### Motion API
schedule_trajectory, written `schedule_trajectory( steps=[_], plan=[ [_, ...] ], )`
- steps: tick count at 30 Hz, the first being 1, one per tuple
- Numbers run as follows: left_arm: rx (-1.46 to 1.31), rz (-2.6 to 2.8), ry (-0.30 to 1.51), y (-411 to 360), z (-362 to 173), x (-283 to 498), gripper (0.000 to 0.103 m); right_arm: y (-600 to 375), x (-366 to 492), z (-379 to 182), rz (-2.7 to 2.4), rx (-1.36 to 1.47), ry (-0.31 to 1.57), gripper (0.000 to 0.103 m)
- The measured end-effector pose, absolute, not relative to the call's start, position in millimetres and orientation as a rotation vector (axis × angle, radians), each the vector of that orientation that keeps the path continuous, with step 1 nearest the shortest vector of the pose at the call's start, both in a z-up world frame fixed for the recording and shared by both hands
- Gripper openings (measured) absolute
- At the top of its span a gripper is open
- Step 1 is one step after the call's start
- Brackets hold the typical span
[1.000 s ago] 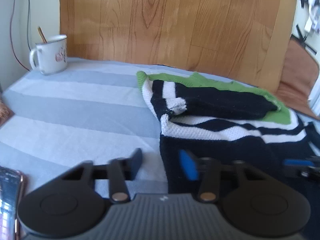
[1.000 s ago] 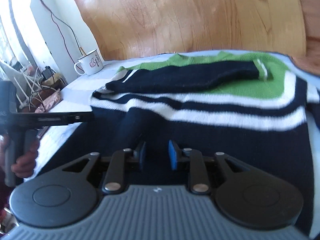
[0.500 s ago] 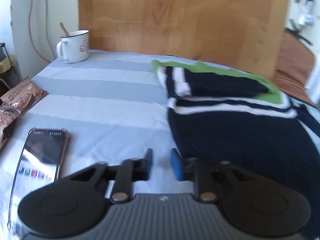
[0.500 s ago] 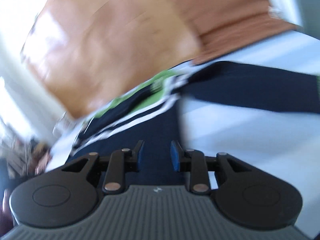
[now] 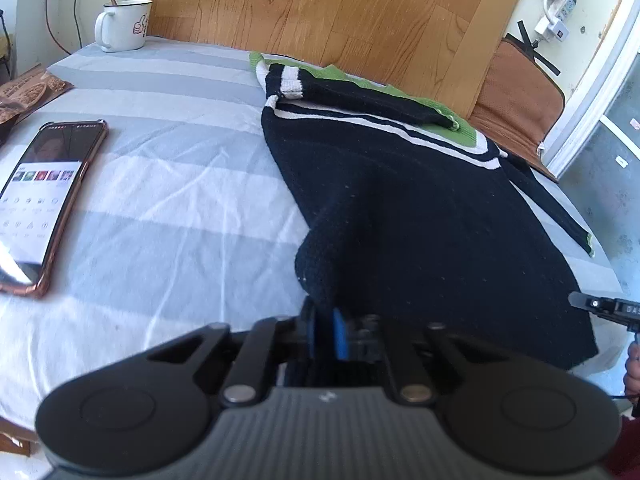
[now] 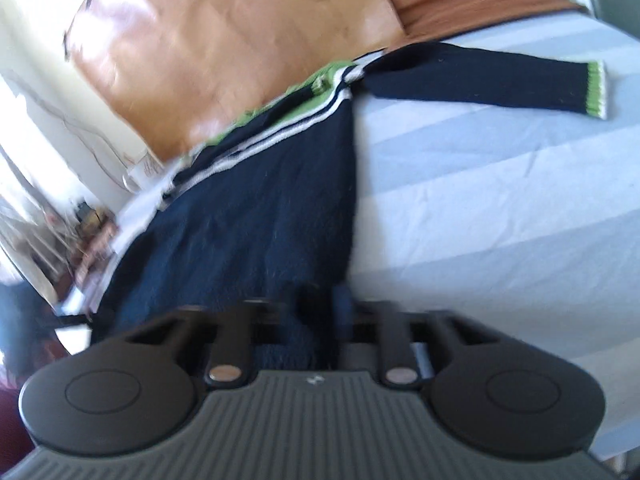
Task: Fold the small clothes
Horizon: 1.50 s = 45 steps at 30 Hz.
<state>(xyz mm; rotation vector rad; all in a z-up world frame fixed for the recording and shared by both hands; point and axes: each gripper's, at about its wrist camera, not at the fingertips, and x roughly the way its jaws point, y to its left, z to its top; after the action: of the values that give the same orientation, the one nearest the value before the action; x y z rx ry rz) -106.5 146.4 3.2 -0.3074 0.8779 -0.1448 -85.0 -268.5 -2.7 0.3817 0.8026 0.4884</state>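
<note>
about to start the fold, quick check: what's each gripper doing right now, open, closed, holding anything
Left gripper: jaws closed on the near hem of the dark sweater.
Right gripper: jaws closing on the sweater's hem at its other near corner.

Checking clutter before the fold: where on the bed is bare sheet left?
Bare striped sheet lies between the phone and the sweater, and back toward the mug. In the right wrist view, more lies below the outstretched sleeve. The phone and snack packet crowd the left edge.
</note>
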Motion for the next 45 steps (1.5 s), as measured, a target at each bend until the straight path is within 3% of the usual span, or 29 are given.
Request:
schedule_trajectory(
  steps=[4, 7, 10, 12, 14, 20, 28, 36, 39, 45],
  plan=[
    [-0.285, -0.176, 0.813, 149, 26, -142, 0.007, -285, -96, 16, 0.494, 0.377, 0.778, 0.009],
    [-0.272, -0.112, 0.864, 156, 15, -144, 0.012, -277, -94, 12, 0.506, 0.266, 0.857, 0.01],
    [-0.321, -0.089, 0.863, 168, 11, -141, 0.017, -277, -86, 14, 0.461, 0.223, 0.872, 0.021],
    [-0.327, -0.073, 0.785, 175, 24, -145, 0.016, -289, -84, 26, 0.426, 0.271, 0.789, 0.037],
    [-0.324, -0.063, 0.719, 178, 35, -140, 0.016, -310, -78, 34, 0.383, 0.35, 0.708, 0.042],
    [-0.35, -0.125, 0.658, 153, 37, -93, 0.017, -336, -61, 20, 0.288, 0.617, 0.691, 0.043],
    [-0.091, -0.167, 0.652, 90, 22, -32, 0.02, -317, -60, 16, 0.247, 0.6, 0.714, 0.043],
    [-0.105, -0.055, 0.66, 91, -9, 29, 0.024, -337, -44, 6, 0.095, 0.801, 0.648, 0.046],
    [-0.137, -0.067, 0.648, 96, -10, 30, 0.03, -343, -32, -4, 0.095, 0.963, 0.619, 0.052],
    [-0.133, -0.073, 0.646, 95, -9, 27, 0.031, -315, 14, -19, 0.01, 1.131, 0.633, 0.052]
  ],
)
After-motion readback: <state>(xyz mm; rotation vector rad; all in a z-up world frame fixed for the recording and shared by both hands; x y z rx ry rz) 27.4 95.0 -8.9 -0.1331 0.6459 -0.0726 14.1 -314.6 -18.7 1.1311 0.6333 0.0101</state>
